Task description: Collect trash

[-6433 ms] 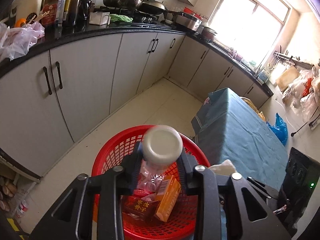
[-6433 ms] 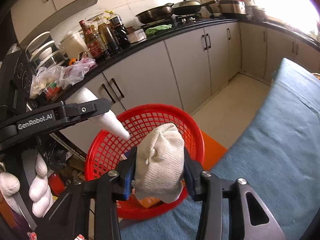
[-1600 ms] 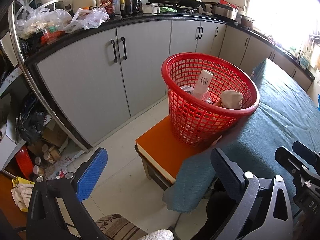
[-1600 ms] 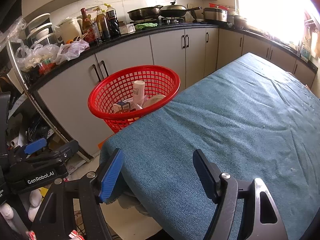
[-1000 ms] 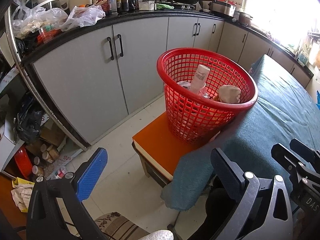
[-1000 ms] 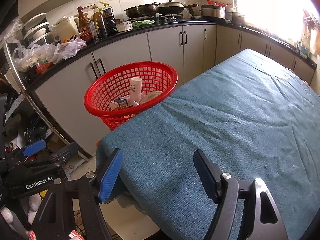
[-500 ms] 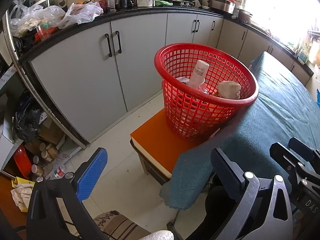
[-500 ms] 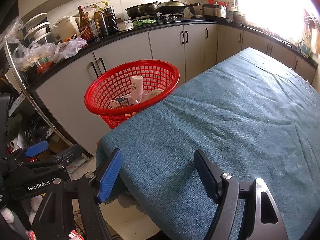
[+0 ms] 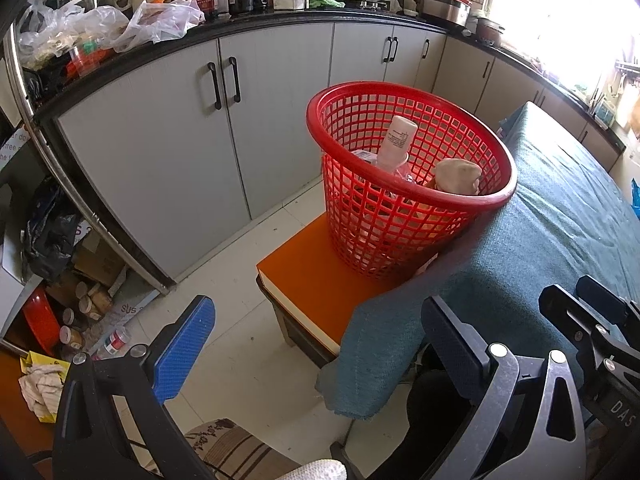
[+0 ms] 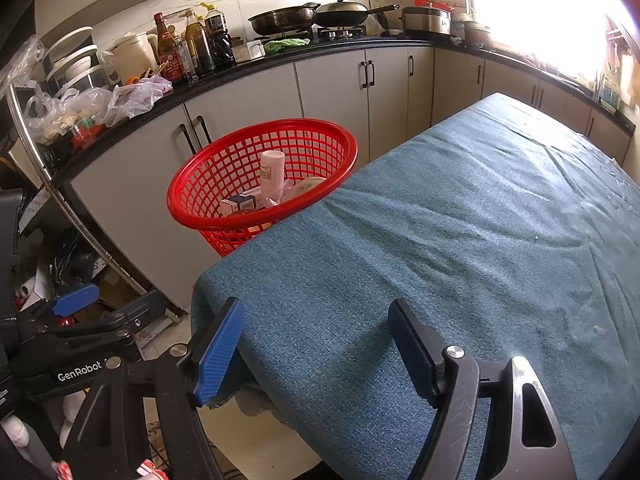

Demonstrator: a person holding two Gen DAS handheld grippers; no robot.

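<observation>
Through the left wrist camera I see my left gripper (image 9: 316, 336) with its jaws spread wide and nothing between them, hanging above the floor near the table corner. Ahead, the red basket (image 9: 412, 200) stands on an orange stool (image 9: 320, 280), touching the edge of the blue tablecloth (image 9: 560, 220). Inside it a white bottle (image 9: 396, 138) stands upright beside a beige cloth bundle (image 9: 458, 176). Through the right wrist camera, my right gripper (image 10: 316, 344) is likewise spread and empty, low over the near end of the tablecloth (image 10: 460, 240). The basket (image 10: 262, 180) also shows a small box (image 10: 240, 204) next to the bottle (image 10: 272, 176). The cloth surface I can see carries no loose trash, so I judge the collecting is essentially finished, unless something lies outside both views.
</observation>
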